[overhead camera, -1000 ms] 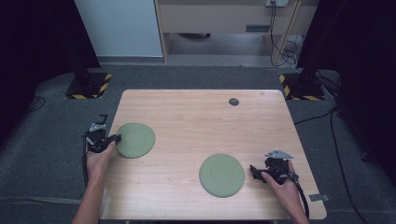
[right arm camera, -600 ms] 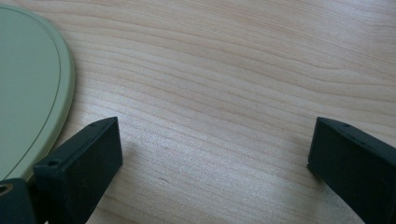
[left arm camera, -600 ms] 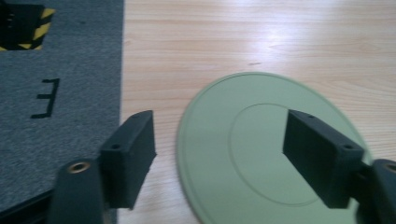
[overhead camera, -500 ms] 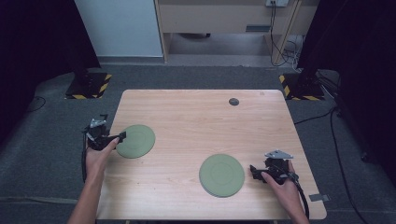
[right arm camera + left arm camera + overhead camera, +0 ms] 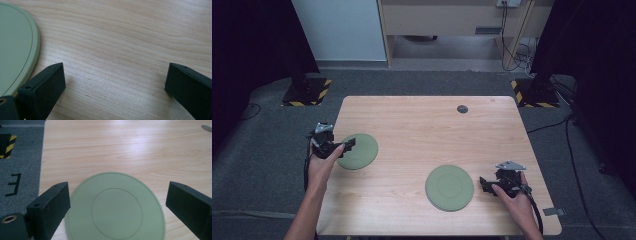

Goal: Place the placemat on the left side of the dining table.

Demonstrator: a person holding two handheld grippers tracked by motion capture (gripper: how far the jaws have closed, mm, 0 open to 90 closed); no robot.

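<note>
Wooden table (image 5: 422, 130) (pale grain) stands on grey carpet (image 5: 267, 165).

A light wooden table (image 5: 412, 125) carries two green plates (image 5: 358, 151) (image 5: 449, 187) and a small dark disc (image 5: 462, 109).

Left gripper (image 5: 116, 202) jaws, just opened wide, flank a green plate (image 5: 115, 207) on the wooden table (image 5: 120, 150)

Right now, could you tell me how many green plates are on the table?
2. One green plate lies near the table's left edge, by the left gripper; the other plate lies near the front edge, beside the right gripper.
</note>
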